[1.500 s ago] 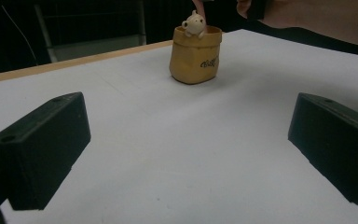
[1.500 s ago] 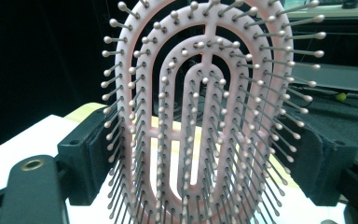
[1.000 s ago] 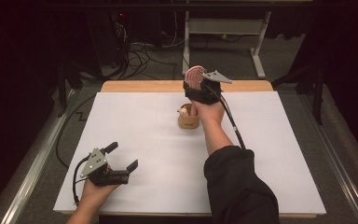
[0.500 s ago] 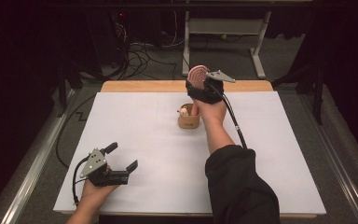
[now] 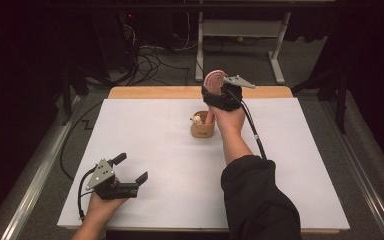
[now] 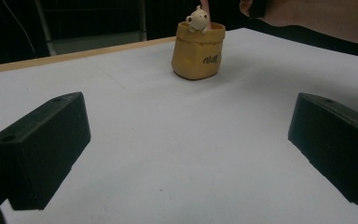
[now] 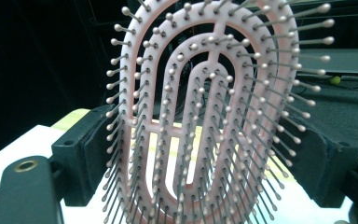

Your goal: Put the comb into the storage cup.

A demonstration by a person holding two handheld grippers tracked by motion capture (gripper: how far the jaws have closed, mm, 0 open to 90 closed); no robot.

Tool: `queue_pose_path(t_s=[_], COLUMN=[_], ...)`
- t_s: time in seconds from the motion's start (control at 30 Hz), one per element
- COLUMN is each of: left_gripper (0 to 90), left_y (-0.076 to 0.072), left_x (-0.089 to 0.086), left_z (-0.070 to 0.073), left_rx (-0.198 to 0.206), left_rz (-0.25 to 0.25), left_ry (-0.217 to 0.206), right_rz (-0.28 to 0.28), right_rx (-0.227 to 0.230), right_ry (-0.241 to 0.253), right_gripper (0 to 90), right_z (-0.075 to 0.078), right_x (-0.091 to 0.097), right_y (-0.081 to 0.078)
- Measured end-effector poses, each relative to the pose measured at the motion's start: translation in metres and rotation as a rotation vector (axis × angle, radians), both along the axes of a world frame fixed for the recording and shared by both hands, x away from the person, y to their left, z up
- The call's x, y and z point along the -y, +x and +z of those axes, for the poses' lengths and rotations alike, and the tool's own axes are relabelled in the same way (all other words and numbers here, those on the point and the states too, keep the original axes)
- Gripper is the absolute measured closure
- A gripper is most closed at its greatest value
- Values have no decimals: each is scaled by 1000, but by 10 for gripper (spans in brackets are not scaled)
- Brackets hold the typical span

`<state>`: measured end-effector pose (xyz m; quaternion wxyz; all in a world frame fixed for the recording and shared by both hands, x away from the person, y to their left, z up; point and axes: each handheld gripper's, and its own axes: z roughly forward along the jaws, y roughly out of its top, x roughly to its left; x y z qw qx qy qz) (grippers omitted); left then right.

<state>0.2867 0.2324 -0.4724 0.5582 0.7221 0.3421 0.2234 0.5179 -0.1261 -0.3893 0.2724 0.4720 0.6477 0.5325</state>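
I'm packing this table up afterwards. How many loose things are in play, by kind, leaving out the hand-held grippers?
Pink hairbrush: 1
Yellow holder cup: 1
Small white bear figure on the cup's rim: 1
Total: 3

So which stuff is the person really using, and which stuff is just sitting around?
In use:
- pink hairbrush, between the right gripper's jaws
- little yellow pot with a toy bear on its rim, handle going into it

Just about:
- left gripper, open, resting on the white table
- cables on the floor
- metal frame behind
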Motion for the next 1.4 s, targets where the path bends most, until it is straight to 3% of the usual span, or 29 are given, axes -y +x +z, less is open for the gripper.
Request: queue_pose_path(t_s=[0.87, 1.4], left_gripper=[0, 0], left_y=[-1, -1], left_x=[0, -1], left_z=[1, 1], left_rx=[3, -2], left_rz=[2, -6], left_ry=[-1, -7], right_rz=[-20, -27], right_rx=[11, -9], right_ry=[-22, -43], right_gripper=[152, 132], right_z=[-2, -6], right_x=[1, 1], right_y=[3, 5])
